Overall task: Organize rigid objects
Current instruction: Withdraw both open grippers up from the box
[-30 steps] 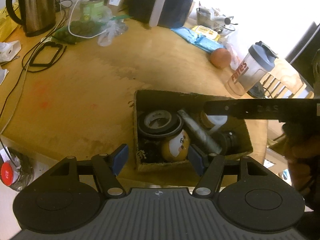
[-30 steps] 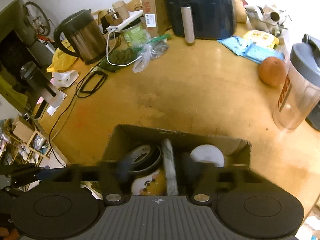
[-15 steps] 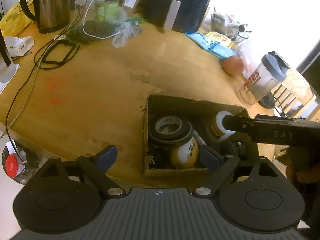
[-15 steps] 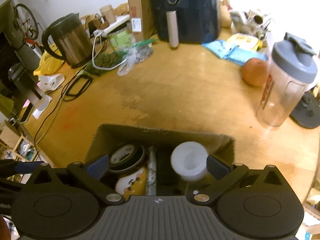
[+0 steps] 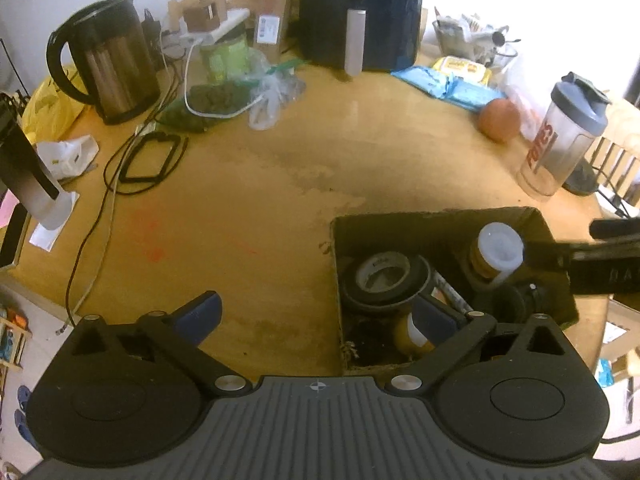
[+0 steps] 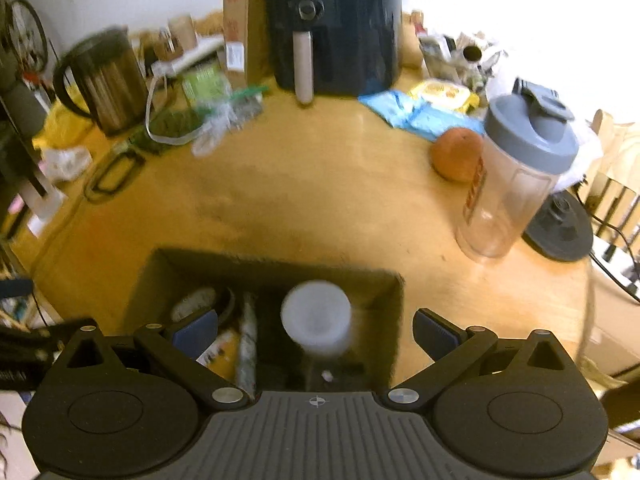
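Observation:
An open cardboard box [image 5: 432,216] stands near the front edge of the round wooden table. It holds stacked black tape rolls [image 5: 384,276], a white-lidded jar [image 5: 498,246], a yellowish round thing [image 5: 404,338], a silvery tube [image 5: 452,292] and a black cylinder [image 5: 520,300]. My left gripper [image 5: 318,318] hovers over the box's left wall with its jaws opening and nothing held. My right gripper [image 6: 316,332] stands open above the box [image 6: 272,268]. The jar [image 6: 316,320] sits upright between its pads, untouched. Its arm [image 5: 600,268] shows at the right of the left wrist view.
At the back stand a kettle [image 5: 116,60], a dark air fryer [image 5: 360,12] and bags of greens. A shaker bottle [image 6: 516,176], an orange [image 6: 456,154] and blue packets lie to the right. Cables and a black loop [image 5: 148,160] lie on the left.
Both grippers' jaws have spread wider. Both views have tipped up, showing more of the table's back. The right gripper's arm has slid toward the right edge of the left wrist view.

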The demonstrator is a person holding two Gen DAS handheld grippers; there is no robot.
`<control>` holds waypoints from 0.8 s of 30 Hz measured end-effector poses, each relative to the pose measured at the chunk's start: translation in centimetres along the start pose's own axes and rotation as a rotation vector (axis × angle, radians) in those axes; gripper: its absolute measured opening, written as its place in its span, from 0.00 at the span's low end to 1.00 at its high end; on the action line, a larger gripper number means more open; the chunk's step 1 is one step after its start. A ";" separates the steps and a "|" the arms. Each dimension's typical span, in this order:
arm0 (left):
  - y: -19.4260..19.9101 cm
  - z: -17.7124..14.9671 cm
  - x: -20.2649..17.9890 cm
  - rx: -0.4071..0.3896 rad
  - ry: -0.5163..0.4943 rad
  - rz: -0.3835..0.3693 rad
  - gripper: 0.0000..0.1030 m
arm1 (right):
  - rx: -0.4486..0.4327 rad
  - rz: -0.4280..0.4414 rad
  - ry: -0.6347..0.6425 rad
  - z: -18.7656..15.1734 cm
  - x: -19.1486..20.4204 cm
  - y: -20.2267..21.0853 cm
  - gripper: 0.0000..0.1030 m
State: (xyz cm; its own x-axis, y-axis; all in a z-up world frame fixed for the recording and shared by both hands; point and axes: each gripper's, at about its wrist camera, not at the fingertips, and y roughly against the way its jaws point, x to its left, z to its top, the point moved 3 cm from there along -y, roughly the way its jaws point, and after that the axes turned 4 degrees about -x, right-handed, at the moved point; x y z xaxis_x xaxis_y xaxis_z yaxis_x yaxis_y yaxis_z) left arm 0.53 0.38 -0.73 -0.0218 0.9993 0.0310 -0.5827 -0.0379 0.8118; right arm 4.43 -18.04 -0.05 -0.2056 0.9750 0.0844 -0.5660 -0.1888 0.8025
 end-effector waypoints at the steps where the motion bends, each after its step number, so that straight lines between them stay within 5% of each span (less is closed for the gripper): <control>1: -0.2 0.0 0.0 0.017 0.001 0.002 1.00 | 0.023 -0.011 0.005 -0.3 0.0 -0.1 1.00; 24: -2.5 -1.6 -1.5 0.289 0.031 -0.048 1.00 | 0.369 -0.108 0.067 -3.8 -0.3 -2.5 1.00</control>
State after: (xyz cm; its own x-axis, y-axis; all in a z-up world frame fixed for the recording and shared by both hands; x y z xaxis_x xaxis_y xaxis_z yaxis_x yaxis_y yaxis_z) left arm 0.74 -1.00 -3.74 -0.0268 0.9993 -0.0256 -0.3282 0.0154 0.9445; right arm 2.87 -18.32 -4.34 -0.2188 0.9749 -0.0408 -0.2644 -0.0190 0.9642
